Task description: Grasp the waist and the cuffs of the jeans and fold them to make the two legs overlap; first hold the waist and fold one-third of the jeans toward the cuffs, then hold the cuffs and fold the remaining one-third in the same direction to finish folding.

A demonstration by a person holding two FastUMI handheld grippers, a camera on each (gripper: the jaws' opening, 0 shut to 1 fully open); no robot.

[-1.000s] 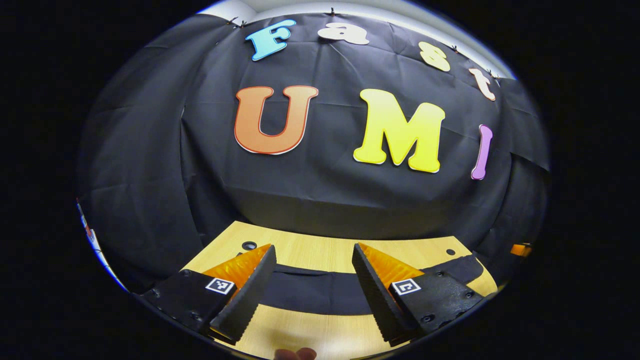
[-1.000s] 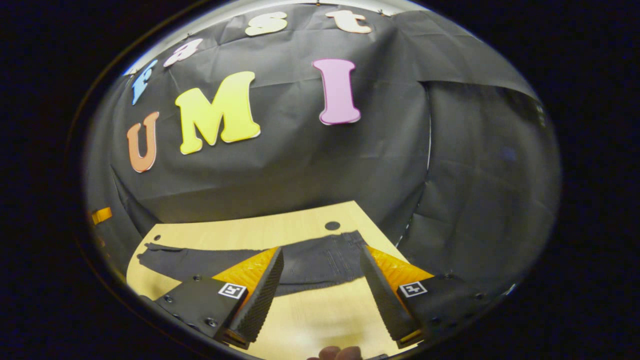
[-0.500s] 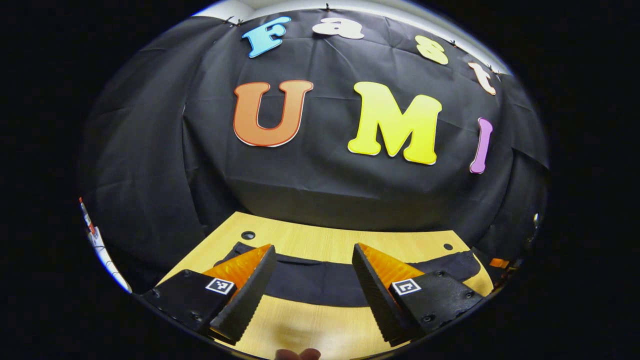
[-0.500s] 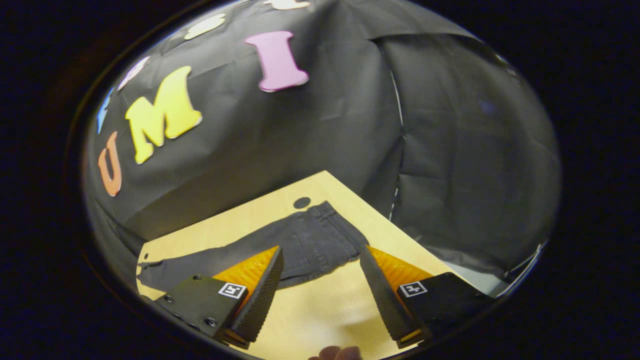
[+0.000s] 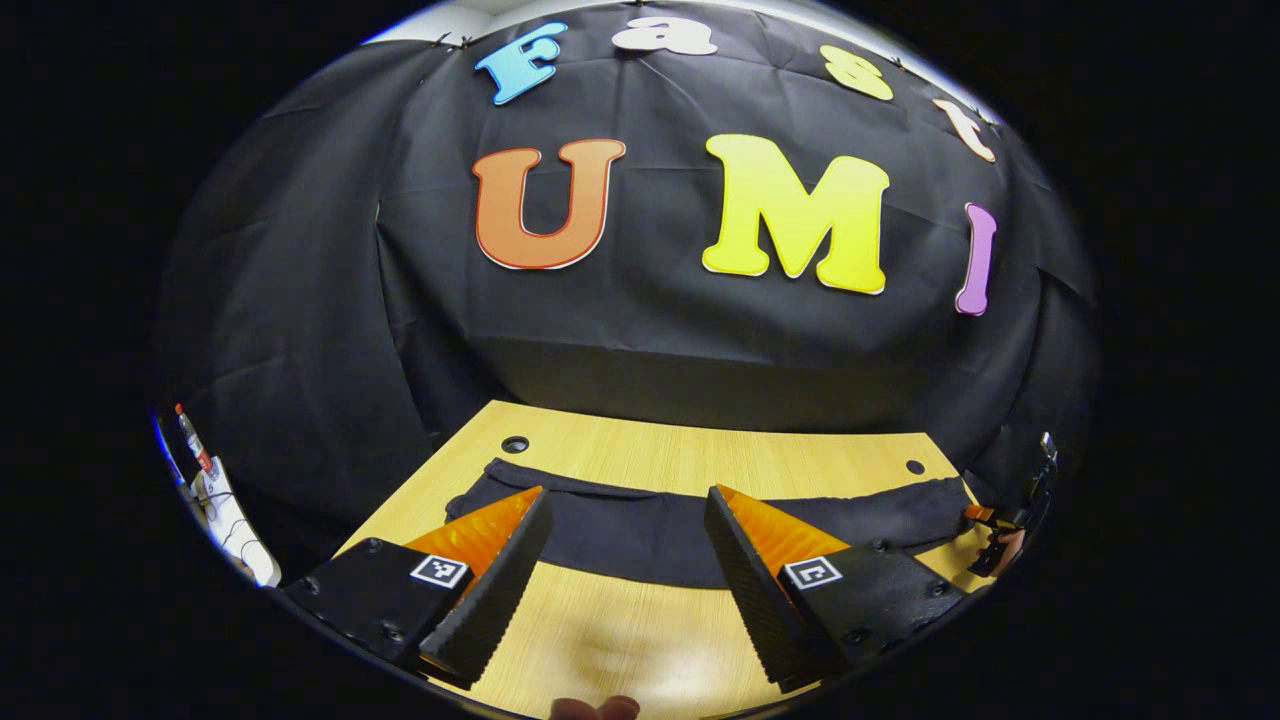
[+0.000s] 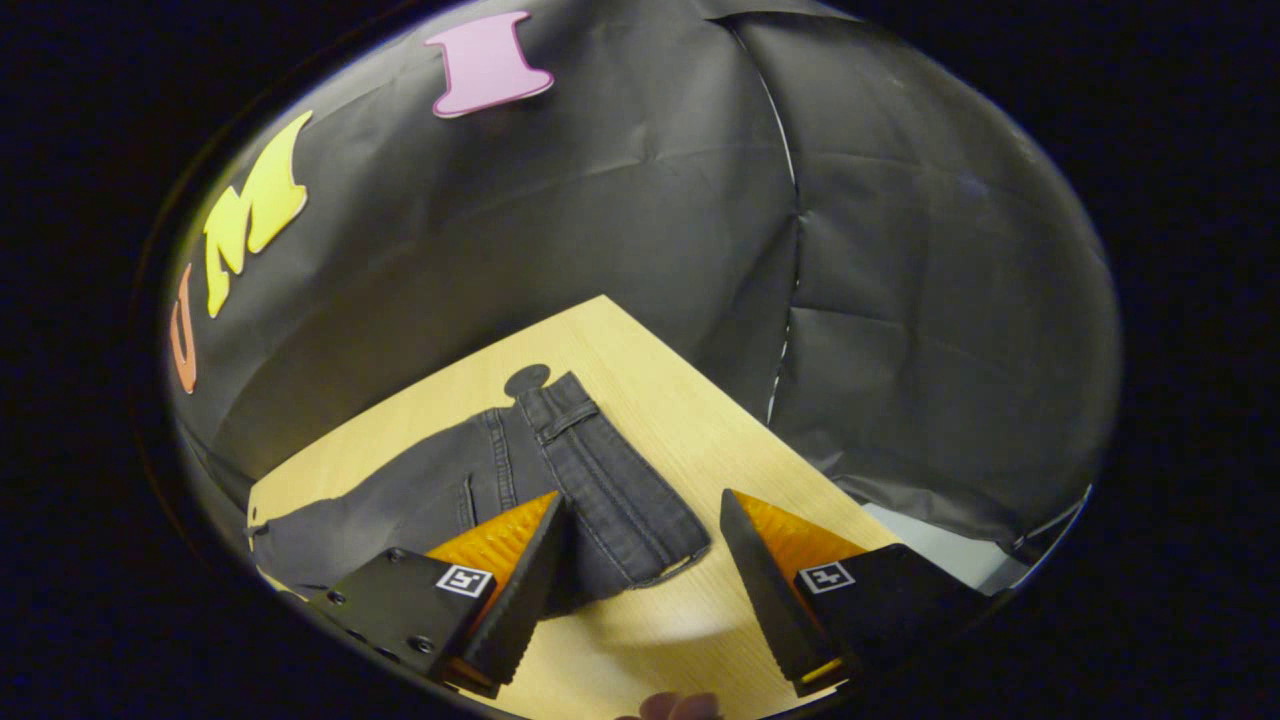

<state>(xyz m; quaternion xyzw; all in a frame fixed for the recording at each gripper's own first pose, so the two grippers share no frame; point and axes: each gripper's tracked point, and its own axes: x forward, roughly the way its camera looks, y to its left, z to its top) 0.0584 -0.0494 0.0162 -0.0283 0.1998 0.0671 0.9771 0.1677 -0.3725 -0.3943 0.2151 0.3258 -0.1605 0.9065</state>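
Black cloth backs a pale wooden bench [image 5: 640,460]; dark jeans [image 6: 560,470] lie flat along it, legs not yet overlapped. Right gripper [image 6: 640,560] hangs spread over the waist [image 6: 610,480], clear of it. Left gripper [image 5: 625,560], also spread, hovers before the leg [image 5: 640,530]. Best to pinch the waistband and cuff edges, through both layers, together.

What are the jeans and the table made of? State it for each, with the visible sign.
Jeans: dark grey denim, matte, judging by the stitched seams, the waistband and a belt loop in the right gripper view.
Table: light wood or wood-look laminate, smooth with a slight sheen; fine straight grain lines show, but which of the two cannot be told.
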